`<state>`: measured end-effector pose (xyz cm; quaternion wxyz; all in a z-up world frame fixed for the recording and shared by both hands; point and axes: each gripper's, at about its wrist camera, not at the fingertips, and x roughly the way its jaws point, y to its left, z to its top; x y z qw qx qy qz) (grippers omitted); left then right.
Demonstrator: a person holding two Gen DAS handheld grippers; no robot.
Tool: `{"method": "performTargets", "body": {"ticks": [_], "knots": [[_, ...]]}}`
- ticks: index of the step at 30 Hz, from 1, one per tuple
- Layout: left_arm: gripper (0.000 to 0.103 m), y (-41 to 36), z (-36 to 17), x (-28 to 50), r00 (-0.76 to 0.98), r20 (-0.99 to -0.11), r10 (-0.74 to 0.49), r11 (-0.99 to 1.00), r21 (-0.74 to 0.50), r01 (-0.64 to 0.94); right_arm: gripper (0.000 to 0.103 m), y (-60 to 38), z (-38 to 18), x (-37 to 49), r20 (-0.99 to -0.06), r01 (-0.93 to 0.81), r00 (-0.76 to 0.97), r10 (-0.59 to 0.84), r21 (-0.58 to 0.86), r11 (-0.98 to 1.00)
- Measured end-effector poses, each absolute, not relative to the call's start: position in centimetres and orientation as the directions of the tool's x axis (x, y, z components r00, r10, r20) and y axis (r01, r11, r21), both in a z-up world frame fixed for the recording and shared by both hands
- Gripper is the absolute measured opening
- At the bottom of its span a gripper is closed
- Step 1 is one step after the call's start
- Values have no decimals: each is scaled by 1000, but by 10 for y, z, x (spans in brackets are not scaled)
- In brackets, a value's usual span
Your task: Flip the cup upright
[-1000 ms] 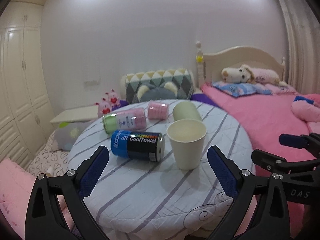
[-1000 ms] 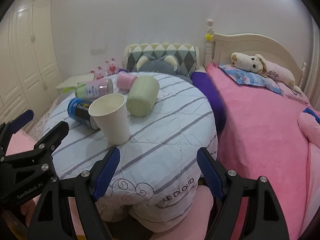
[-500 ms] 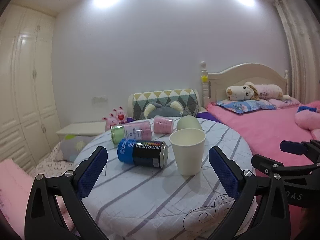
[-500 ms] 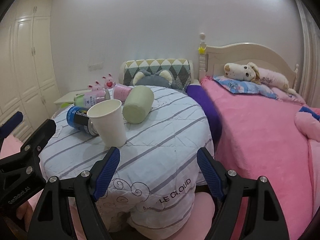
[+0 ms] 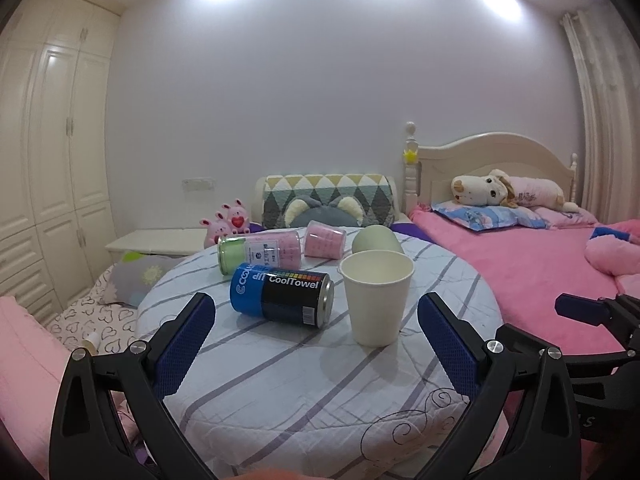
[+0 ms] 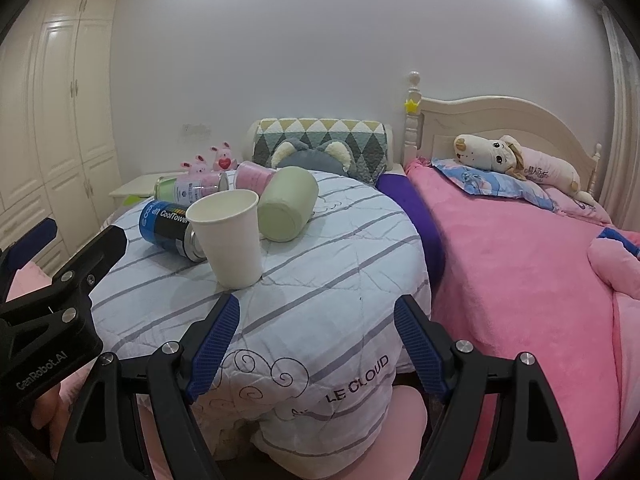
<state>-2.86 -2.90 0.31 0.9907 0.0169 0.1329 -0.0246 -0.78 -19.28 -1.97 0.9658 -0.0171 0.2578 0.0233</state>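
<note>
A white paper cup (image 5: 377,296) stands upright, mouth up, on the round table with a striped cloth (image 5: 304,380); it also shows in the right wrist view (image 6: 230,240). A pale green cup (image 6: 287,204) lies on its side just behind it (image 5: 377,240). My left gripper (image 5: 316,344) is open and empty, held back from the cup near the table's front. My right gripper (image 6: 316,344) is open and empty at the table's front edge, to the right of the left gripper (image 6: 60,280).
A blue and black CoolTowel can (image 5: 282,294) lies on its side left of the white cup. A green and pink can (image 5: 260,250) and a pink cup (image 5: 325,242) lie behind it. A pink bed (image 6: 520,272) stands to the right. A white wardrobe (image 5: 52,168) is at left.
Both wrist views have tilted upward and drawn back a little from the table. The cups and cans have not moved. Both grippers stay open.
</note>
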Motion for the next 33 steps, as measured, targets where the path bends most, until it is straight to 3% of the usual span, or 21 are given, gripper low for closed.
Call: {"method": "performTargets", "body": {"ticks": [33], "knots": [[102,-19,6,-25,964,-265,-20,1000,11,24,81,-198,-20,-6,-530,-66,846,64,16,998]]}}
